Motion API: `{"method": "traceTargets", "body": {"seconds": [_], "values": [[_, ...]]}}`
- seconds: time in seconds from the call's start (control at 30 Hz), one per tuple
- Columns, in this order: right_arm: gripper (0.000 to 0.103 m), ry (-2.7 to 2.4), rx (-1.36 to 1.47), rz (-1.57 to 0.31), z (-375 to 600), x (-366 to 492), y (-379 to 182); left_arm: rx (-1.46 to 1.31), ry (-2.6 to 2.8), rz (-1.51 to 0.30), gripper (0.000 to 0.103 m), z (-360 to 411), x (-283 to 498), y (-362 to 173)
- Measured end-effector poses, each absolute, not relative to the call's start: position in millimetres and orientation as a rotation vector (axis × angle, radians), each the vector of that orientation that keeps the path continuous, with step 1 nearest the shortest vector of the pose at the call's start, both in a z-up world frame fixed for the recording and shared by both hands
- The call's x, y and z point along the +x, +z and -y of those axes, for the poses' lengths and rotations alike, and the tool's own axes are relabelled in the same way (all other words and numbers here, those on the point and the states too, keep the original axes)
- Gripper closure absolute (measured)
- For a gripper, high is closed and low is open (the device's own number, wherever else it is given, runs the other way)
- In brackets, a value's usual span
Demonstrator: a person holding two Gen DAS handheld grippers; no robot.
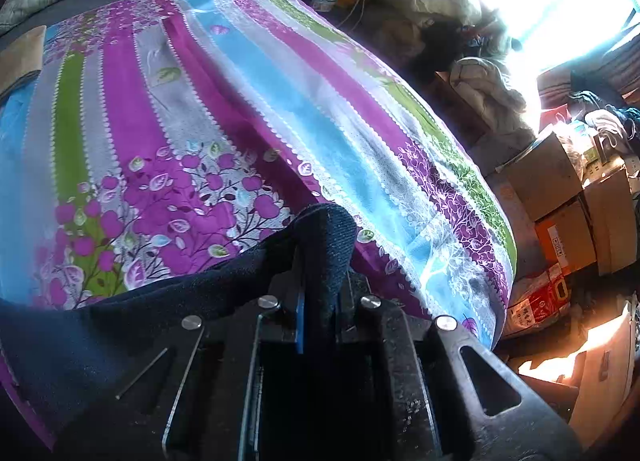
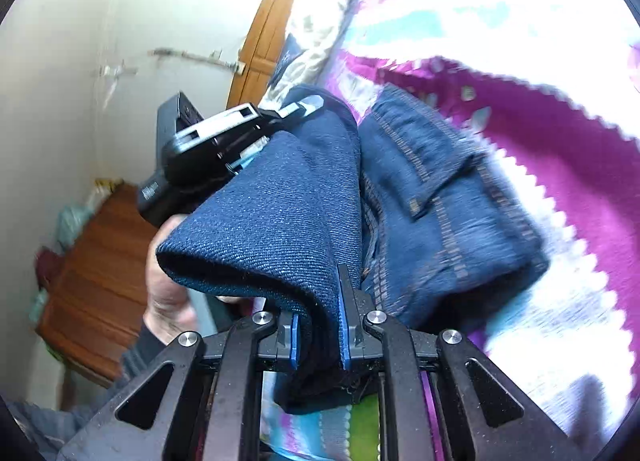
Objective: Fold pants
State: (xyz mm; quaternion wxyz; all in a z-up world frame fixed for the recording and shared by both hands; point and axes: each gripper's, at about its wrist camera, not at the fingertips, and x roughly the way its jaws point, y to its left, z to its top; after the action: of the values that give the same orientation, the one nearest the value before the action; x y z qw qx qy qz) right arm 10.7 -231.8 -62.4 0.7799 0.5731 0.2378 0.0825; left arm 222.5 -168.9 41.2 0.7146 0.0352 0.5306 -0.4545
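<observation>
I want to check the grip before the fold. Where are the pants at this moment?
The pants are held up over the striped bedsheet, pinched in both the right tongs and the left tongs; in the right wrist view the waistband part lies right of the fold.

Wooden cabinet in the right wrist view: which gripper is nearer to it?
Probably left. The left gripper, shut on the pants, is on the fold's side facing the wooden cabinet; the right gripper clamps the fold's other end, over the bed.

Striped floral bedsheet (image 1: 248, 109) under pants (image 2: 440, 197)
</observation>
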Motion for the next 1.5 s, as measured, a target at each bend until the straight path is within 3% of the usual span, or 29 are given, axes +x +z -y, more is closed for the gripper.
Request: {"method": "traceTargets", "body": {"seconds": [0.07, 0.13, 0.17, 0.2, 0.23, 0.3, 0.47, 0.53, 0.6, 0.8, 0.97, 1.03, 1.17, 1.3, 1.4, 1.47, 1.5], "values": [[0.08, 0.164, 1.303, -0.514, 242, 6, -77, 0.091, -0.995, -1.188, 0.088, 180, 222, 34], [0.08, 0.118, 1.278, -0.526, 245, -2, -76, 0.051, -0.991, -1.219, 0.066, 181, 224, 24], [0.08, 0.106, 1.257, -0.529, 247, -5, -74, 0.027, -0.995, -1.226, 0.062, 187, 223, 23], [0.08, 0.098, 1.242, -0.532, 249, -7, -72, 0.001, -0.997, -1.231, 0.055, 185, 223, 24], [0.078, 0.089, 1.228, -0.531, 249, -6, -69, -0.027, -1.0, -1.235, 0.041, 181, 223, 28], [0.077, 0.058, 1.204, -0.523, 254, -11, -59, -0.05, -0.994, -1.226, 0.029, 174, 221, 38], [0.073, 0.014, 1.101, -0.548, 271, -24, -34, -0.056, -0.926, -1.095, 0.028, 126, 212, 70], [0.051, 0.043, 1.039, -0.571, 279, -19, -22, -0.026, -0.876, -1.041, 0.028, 97, 204, 77], [0.05, 0.14, 1.04, -0.653, 295, 0, -25, 0.036, -0.817, -1.018, 0.028, 67, 194, 72], [0.05, 0.292, 1.054, -0.758, 347, 79, -42, 0.039, -0.676, -1.151, 0.03, -11, 173, 16], [0.053, 0.338, 0.886, -0.878, 348, 169, -51, -0.022, -0.669, -1.148, 0.03, -32, 155, 13], [0.08, 0.366, 0.777, -0.87, 333, 186, -43, -0.016, -0.66, -1.144, 0.03, -33, 151, 14], [0.086, 0.529, 0.682, -0.797, 297, 204, -12, -0.01, -0.652, -1.133, 0.03, -41, 140, 19], [0.091, 0.525, 0.69, -0.863, 305, 216, -47, -0.01, -0.67, -1.11, 0.03, -51, 130, 23], [0.089, 0.488, 0.747, -0.877, 330, 204, -71, 0.007, -0.697, -1.099, 0.03, -49, 124, 25], [0.073, 0.457, 0.762, -0.891, 339, 198, -81, 0.039, -0.718, -1.078, 0.03, -43, 123, 29], [0.073, 0.46, 0.774, -0.894, 340, 197, -86, 0.056, -0.723, -1.067, 0.031, -40, 123, 31]]}}
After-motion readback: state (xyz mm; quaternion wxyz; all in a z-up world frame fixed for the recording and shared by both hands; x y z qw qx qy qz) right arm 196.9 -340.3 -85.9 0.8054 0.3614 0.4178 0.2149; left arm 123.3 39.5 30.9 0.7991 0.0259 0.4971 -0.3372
